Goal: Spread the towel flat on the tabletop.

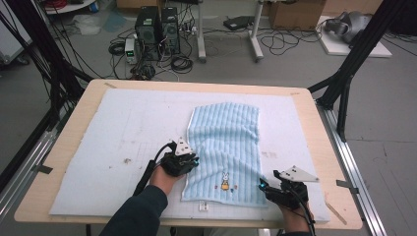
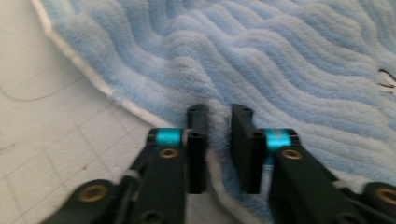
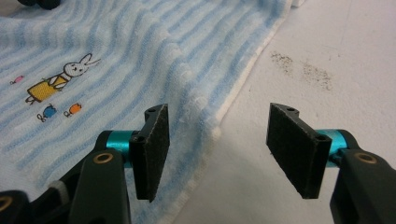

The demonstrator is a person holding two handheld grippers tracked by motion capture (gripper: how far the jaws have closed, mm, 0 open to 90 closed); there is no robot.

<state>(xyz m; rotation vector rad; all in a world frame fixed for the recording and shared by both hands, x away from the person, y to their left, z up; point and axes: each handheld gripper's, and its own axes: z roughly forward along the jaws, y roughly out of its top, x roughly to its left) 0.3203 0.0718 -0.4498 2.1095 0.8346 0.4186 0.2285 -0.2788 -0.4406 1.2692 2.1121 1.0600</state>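
Observation:
A light blue striped towel [image 1: 226,142] lies flat on the white mat [image 1: 123,128], its rabbit embroidery [image 1: 224,181] near the front edge. My left gripper [image 1: 193,161] is at the towel's left edge, and in the left gripper view [image 2: 219,116] its jaws stand close together with a raised ridge of towel [image 2: 280,56] pinched between the pads. My right gripper [image 1: 264,183] is at the towel's front right corner. In the right gripper view [image 3: 219,112] it is open, one pad [image 3: 152,149] over the towel's [image 3: 140,56] edge and the other over bare mat.
The mat covers a wooden table [image 1: 74,128] with a bare rim all round. A small white tag [image 1: 202,206] lies on the mat by the front edge. Black frame posts [image 1: 354,59] stand at the far corners, with computers and cables on the floor beyond.

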